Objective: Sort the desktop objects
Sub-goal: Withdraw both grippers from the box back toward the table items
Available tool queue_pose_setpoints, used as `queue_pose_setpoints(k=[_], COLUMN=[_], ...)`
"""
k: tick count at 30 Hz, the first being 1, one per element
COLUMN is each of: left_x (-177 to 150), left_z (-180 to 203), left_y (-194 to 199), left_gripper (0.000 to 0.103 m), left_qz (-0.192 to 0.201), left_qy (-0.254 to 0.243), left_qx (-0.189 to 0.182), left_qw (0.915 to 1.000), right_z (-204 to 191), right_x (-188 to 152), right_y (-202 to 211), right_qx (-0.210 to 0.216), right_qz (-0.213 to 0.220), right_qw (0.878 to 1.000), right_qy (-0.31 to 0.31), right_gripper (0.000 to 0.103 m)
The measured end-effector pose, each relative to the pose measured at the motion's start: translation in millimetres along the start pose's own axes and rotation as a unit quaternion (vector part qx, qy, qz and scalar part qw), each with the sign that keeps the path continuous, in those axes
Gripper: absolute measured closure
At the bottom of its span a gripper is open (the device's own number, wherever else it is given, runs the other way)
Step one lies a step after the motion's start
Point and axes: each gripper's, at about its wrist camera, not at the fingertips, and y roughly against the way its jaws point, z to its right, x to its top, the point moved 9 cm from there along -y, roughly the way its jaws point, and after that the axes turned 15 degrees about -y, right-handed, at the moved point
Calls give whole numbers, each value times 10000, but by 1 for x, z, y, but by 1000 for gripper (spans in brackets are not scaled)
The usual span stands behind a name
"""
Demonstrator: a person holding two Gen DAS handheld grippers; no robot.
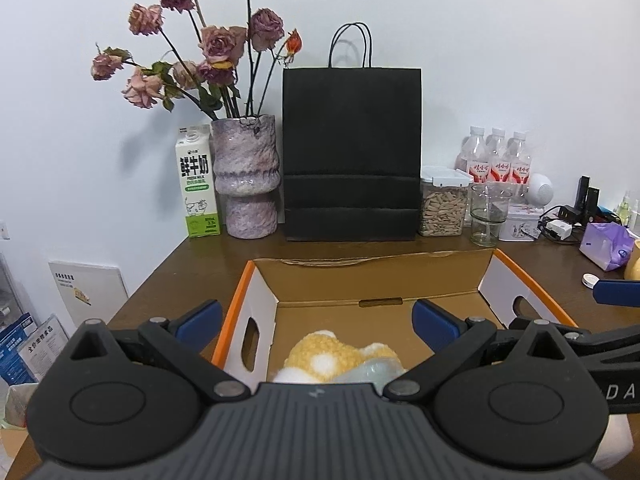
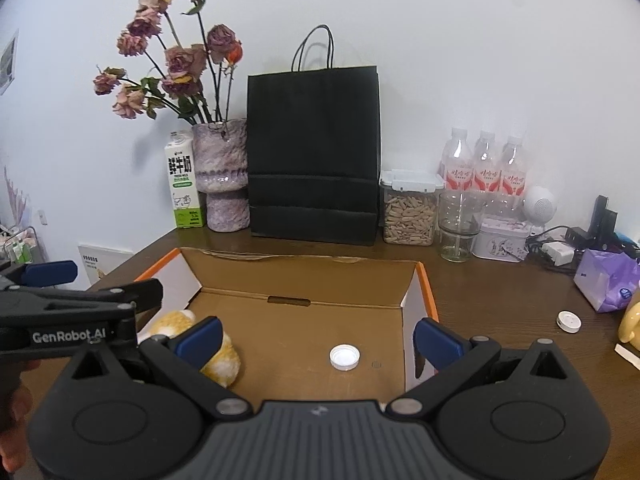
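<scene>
An open cardboard box with orange edges lies on the brown desk. A yellow and white plush toy rests in its near left part, just below my left gripper, which is open and holds nothing. My right gripper is also open and empty, over the box's near right half. A white bottle cap lies on the box floor between its fingers. The plush toy sits partly behind the left fingertip. A second white cap lies on the desk right of the box.
Along the wall stand a milk carton, a vase of dried roses, a black paper bag, a seed jar, a glass, a tin and water bottles. A purple tissue pack, chargers and a yellow object crowd the right.
</scene>
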Motion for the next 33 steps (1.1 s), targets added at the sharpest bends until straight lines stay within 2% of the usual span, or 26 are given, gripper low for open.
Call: queue_pose_setpoints(k=[1,16,33], left_x=[-1,-40,-80], left_z=[-1,-9,-11], left_y=[5,68,105], left_gripper=[0,0,0], left_qz=[-5,-207,-347], left_qy=[22,36,128], left_qx=[26,101,8], left_qw=[10000,9997,9993], right_z=[0,0,2], right_x=[-1,-36,-79], right_y=[5,73,123], right_qx=[6,39,7], right_qz=[10,28,-80], right_qw=[10000,10000,9999], right_qy=[15,56,71], right_gripper=[0,0,0])
